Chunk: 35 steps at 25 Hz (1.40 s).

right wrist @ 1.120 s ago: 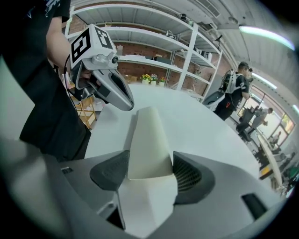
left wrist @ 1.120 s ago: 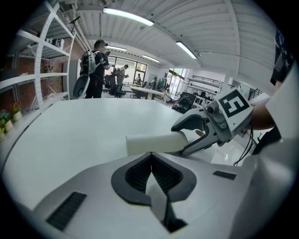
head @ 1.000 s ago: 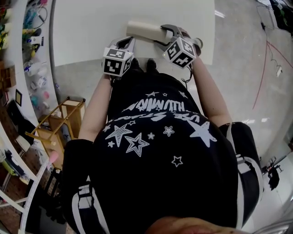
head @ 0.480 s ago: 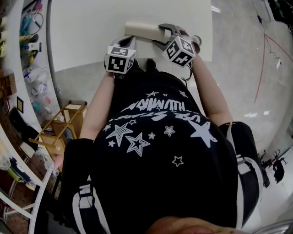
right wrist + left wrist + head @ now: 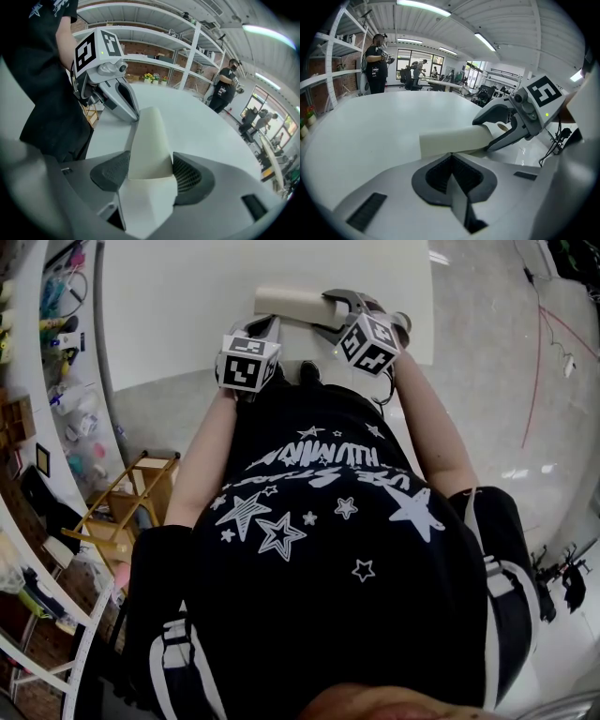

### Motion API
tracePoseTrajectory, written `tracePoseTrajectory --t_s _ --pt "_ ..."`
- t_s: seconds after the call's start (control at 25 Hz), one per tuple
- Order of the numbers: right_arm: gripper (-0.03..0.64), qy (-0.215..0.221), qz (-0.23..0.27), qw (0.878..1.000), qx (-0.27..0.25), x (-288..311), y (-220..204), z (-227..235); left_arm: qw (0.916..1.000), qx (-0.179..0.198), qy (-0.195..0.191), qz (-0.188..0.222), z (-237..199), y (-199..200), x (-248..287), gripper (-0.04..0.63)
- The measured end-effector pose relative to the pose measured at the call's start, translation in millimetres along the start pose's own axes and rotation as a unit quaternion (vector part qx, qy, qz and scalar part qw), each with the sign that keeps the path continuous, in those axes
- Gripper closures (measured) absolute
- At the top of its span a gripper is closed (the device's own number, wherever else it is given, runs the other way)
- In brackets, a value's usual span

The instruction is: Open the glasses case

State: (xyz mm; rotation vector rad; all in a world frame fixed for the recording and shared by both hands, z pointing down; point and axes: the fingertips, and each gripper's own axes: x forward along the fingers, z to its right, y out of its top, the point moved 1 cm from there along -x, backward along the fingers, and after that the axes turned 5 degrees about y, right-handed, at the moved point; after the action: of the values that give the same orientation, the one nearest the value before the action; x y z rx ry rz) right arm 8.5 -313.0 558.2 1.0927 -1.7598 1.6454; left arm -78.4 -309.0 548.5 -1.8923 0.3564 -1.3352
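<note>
Presently, right gripper (image 5: 150,165) fingers (image 5: 188,176) clamp the cream, probably rigid, light glasses case (image 5: 149,136) at its 3 o'clock end; left gripper (image 5: 451,158) fingers (image 5: 435,174), closed and empty, should take its 9 o'clock end.

Glasses case (image 5: 291,304): plain cream. Table (image 5: 187,296): plain white. Left gripper (image 5: 451,157), right gripper (image 5: 150,164): grey bodies, black ribbed pads (image 5: 110,172). Marker cubes (image 5: 247,363): white with black squares. Shirt (image 5: 319,521): black, white stars.
</note>
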Motion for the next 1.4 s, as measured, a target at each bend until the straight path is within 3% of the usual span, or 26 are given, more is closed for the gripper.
tracePoseTrajectory --t_s 0.64,0.84,1.04,1.4 --pt "0.325 0.074 0.018 0.995 0.065 -5 1 3 0.9998 -0.014 -0.010 -0.007 2 -2 0 0.584" --pt "0.327 0.045 0.005 0.998 0.053 -10 2 10 0.9998 -0.015 -0.014 -0.009 2 -1 1 0.584" --pt "0.327 0.023 0.035 0.996 0.075 -22 11 23 0.9996 -0.020 -0.019 -0.008 2 0 1 0.584" --pt "0.381 0.003 0.088 0.984 0.157 -31 15 57 0.9994 -0.024 -0.022 -0.010 1 0 2 0.584"
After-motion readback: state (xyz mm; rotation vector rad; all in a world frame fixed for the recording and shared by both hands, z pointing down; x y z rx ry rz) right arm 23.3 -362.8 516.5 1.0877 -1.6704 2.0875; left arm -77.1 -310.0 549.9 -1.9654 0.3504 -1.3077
